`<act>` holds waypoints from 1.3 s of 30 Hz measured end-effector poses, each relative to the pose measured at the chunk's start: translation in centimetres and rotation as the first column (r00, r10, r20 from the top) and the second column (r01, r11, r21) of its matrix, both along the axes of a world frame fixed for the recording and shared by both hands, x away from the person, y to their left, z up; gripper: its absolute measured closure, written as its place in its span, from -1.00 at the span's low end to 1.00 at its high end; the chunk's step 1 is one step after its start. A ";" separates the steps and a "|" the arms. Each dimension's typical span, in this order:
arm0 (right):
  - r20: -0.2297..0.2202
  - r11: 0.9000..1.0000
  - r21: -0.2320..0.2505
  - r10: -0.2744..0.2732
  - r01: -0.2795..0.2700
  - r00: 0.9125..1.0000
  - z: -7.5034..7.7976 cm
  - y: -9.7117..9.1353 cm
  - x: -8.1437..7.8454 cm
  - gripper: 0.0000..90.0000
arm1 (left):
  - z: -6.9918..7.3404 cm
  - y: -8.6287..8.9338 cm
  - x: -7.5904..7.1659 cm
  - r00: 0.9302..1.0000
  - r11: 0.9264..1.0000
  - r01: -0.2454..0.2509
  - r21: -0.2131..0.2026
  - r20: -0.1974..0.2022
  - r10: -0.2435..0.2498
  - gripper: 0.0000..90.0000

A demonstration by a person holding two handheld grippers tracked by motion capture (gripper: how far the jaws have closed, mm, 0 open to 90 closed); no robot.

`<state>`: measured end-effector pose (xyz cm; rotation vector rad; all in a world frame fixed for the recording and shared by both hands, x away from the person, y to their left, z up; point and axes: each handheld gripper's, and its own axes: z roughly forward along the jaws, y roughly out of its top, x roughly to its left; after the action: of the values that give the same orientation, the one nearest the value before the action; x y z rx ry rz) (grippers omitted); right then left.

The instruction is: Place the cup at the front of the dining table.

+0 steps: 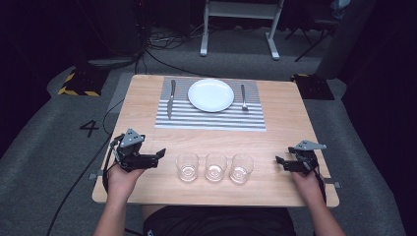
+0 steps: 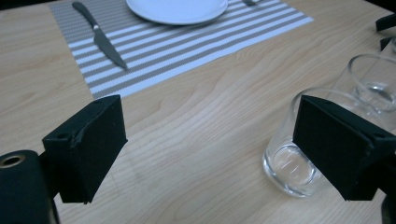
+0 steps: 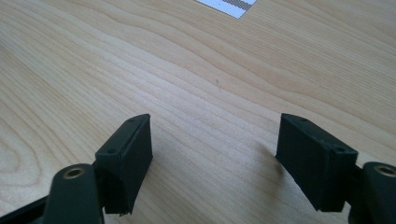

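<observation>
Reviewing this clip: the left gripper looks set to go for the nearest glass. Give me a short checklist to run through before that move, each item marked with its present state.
1. Left gripper jaws apart, nothing between them: ok.
2. Nearest glass upright on the table: ok.
3. Glass lined up between the jaws: not ok; in the left gripper view it sits behind the right-hand jaw, off to the side.
4. Gap to the middle glass wide enough for a jaw: cannot tell.
5. Right gripper open and apart from the far glass: ok.
6. Plate, knife and fork on the mat, away from the glasses: ok.
</observation>
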<state>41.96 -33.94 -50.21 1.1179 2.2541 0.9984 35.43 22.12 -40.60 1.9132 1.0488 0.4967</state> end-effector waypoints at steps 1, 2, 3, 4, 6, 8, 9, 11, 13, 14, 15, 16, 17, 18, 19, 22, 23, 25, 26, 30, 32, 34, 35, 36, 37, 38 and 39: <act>0.001 1.000 0.000 0.000 0.000 1.000 0.0 0.0 0.0 -0.40 | 0.2 -0.2 -0.1 1.000 1.000 0.000 -0.002 0.008 0.000 -0.78; 0.002 1.000 0.000 0.000 0.000 1.000 0.0 0.0 0.0 -0.40 | 0.5 -0.4 -0.2 1.000 1.000 0.000 -0.006 0.016 0.000 -0.78; 0.003 1.000 -0.001 0.001 -0.001 1.000 0.0 0.0 0.0 -0.40 | 0.7 -0.6 -0.3 1.000 1.000 0.002 -0.008 0.025 -0.002 -0.78; 0.003 1.000 -0.001 0.001 -0.001 1.000 0.0 0.0 0.0 -0.40 | 0.9 -0.7 -0.4 0.999 1.000 0.008 -0.013 0.035 -0.007 -0.78; 0.004 1.000 -0.001 0.000 0.000 1.000 0.0 0.0 0.0 -0.40 | 1.2 -1.2 -0.7 0.998 1.000 0.018 -0.024 0.053 -0.016 -0.78; 0.003 1.000 -0.001 0.002 -0.002 1.000 0.0 0.0 0.0 -0.40 | 1.5 -1.6 -0.8 0.997 0.999 0.033 -0.032 0.064 -0.031 -0.79; 0.003 1.000 -0.001 0.001 -0.001 1.000 0.0 0.0 0.0 -0.40 | 1.6 -1.9 -0.9 0.997 0.999 0.035 -0.035 0.071 -0.032 -0.79; 0.004 1.000 -0.001 0.000 0.000 1.000 0.0 0.0 0.0 -0.40 | 1.7 -2.3 -1.0 0.996 0.999 0.049 -0.020 0.073 -0.047 -0.80; 0.004 1.000 0.000 -0.001 0.001 1.000 0.0 0.0 0.0 -0.40 | 1.8 -2.8 -1.1 0.996 0.998 0.055 -0.015 0.069 -0.054 -0.80; 0.003 1.000 0.000 -0.001 0.001 1.000 0.0 0.0 0.0 -0.40 | 1.9 -3.1 -1.2 0.996 0.999 0.051 -0.016 0.074 -0.049 -0.81; 0.004 1.000 0.000 -0.001 0.001 1.000 0.0 0.0 0.0 -0.40 | 1.9 -3.5 -1.3 0.996 0.999 0.045 -0.027 0.080 -0.043 -0.82; 0.004 1.000 0.000 0.000 0.000 1.000 0.0 0.0 0.0 -0.40 | 1.9 -3.8 -1.4 0.996 0.999 0.030 -0.034 0.090 -0.027 -0.83; 0.004 1.000 0.000 0.000 0.000 1.000 0.0 0.0 0.0 -0.40 | 2.0 -4.1 -1.5 0.995 0.999 0.025 -0.038 0.095 -0.021 -0.83; 0.004 1.000 0.000 0.000 0.000 1.000 0.0 0.0 0.0 -0.40 | 2.0 -4.4 -1.5 0.995 0.999 0.025 -0.042 0.093 -0.021 -0.84; 0.004 1.000 0.000 0.000 0.000 1.000 0.0 0.0 0.0 -0.40 | 2.1 -4.7 -1.6 0.996 0.999 0.025 -0.045 0.091 -0.020 -0.85; 0.005 1.000 -0.001 0.000 0.000 1.000 0.0 0.0 0.0 -0.40 | 2.1 -5.5 -1.7 0.995 0.999 0.042 -0.032 0.093 -0.039 -0.86; 0.005 1.000 -0.001 0.001 -0.001 1.000 0.0 0.0 0.0 -0.39 | 2.0 -5.7 -1.7 0.995 0.998 0.043 -0.035 0.091 -0.040 -0.86; 0.005 1.000 0.000 0.001 -0.001 1.000 0.0 0.0 0.0 -0.39 | 1.9 -6.4 -1.7 0.995 0.997 0.054 -0.048 0.083 -0.050 -0.86; 0.006 1.000 -0.002 0.000 0.000 1.000 0.0 0.0 0.0 -0.39 | 1.9 -6.5 -1.7 0.995 0.997 0.058 -0.044 0.083 -0.054 -0.86; 0.011 1.000 -0.005 0.003 -0.003 1.000 0.0 0.1 -0.1 -0.39 | 1.5 -7.4 -1.8 0.995 0.997 0.065 -0.039 0.075 -0.062 -0.85; 0.012 1.000 -0.005 0.004 -0.004 1.000 0.0 0.1 -0.1 -0.38 | 1.3 -7.8 -1.8 0.996 0.997 0.073 -0.033 0.061 -0.071 -0.84; 0.012 1.000 -0.005 0.008 -0.008 1.000 0.0 0.0 -0.1 -0.38 | 1.2 -8.1 -1.8 0.996 0.996 0.078 -0.035 0.050 -0.076 -0.84; 0.011 1.000 -0.006 0.009 -0.009 1.000 0.0 0.1 -0.1 -0.38 | 1.1 -8.3 -1.8 0.995 0.996 0.090 -0.024 0.044 -0.088 -0.84; 0.013 1.000 -0.001 0.007 -0.007 1.000 0.0 0.1 -0.1 -0.38 | 1.0 -8.5 -1.8 0.995 0.996 0.088 -0.024 0.044 -0.087 -0.84; 0.014 1.000 -0.005 0.008 -0.008 1.000 0.0 0.1 -0.1 -0.38 | 0.9 -8.8 -1.8 0.995 0.996 0.092 -0.020 0.041 -0.091 -0.84; 0.015 1.000 -0.003 0.008 -0.008 1.000 0.0 0.1 -0.1 -0.38 | 0.8 -9.0 -1.8 0.995 0.995 0.098 -0.019 0.038 -0.097 -0.84; 0.013 1.000 -0.003 0.009 -0.008 1.000 0.0 0.1 -0.1 -0.38 | 0.7 -9.3 -1.8 0.994 0.994 0.106 -0.015 0.029 -0.106 -0.84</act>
<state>41.86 -33.82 -50.24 1.0985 2.2514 1.0023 33.59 12.86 -39.92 1.9306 0.9253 0.4513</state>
